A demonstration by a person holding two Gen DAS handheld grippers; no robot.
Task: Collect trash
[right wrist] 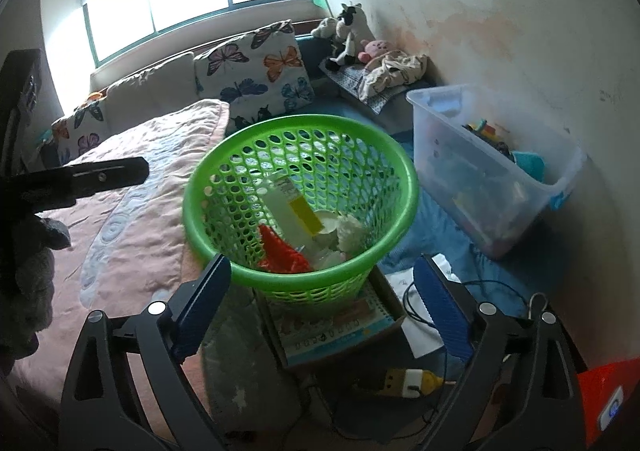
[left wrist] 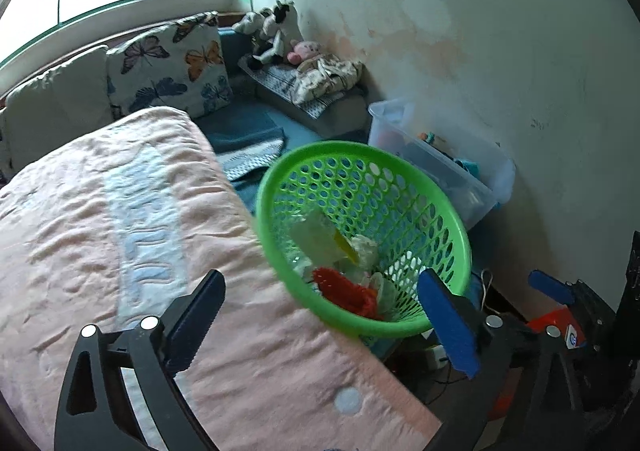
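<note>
left gripper [left wrist: 320, 321]: jaws spread wide, nothing between the pads; blue ribbed pad on one finger, dark pad on the other; hangs over the near corner of the bed.
right gripper [right wrist: 322, 305]: jaws spread wide, empty; basket rim just beyond the fingertips, not touching as far as can be told.
bed cover [left wrist: 100, 211]: pink quilted cloth, soft, rumpled, pale blue stitched pattern; gives little firm support at its edge.
basket [right wrist: 392, 167]: green plastic, round, walls pierced all over with oval holes, thick smooth rim; stands off the bed's near right corner, seemingly on a printed box [right wrist: 340, 327], footing partly hidden.
basket, handling: judged light, springy rather than stiff, likely to tip if pushed at the rim; best taken by the rim, one wall between the pads, or from both sides.
trash [right wrist: 296, 219]: in the basket's bottom; pale flat carton with a yellow label, red ridged piece, crumpled white paper or film; all judged light, crushable, apt to shift when the basket tilts.
bin [right wrist: 492, 167]: clear plastic, rigid, open top, mixed small things inside; beside the wall, right of the basket.
pillows [right wrist: 256, 71]: butterfly print, soft, at the bed's far edge under the window.
soft toys [right wrist: 348, 33]: plush, heaped in the far corner.
</note>
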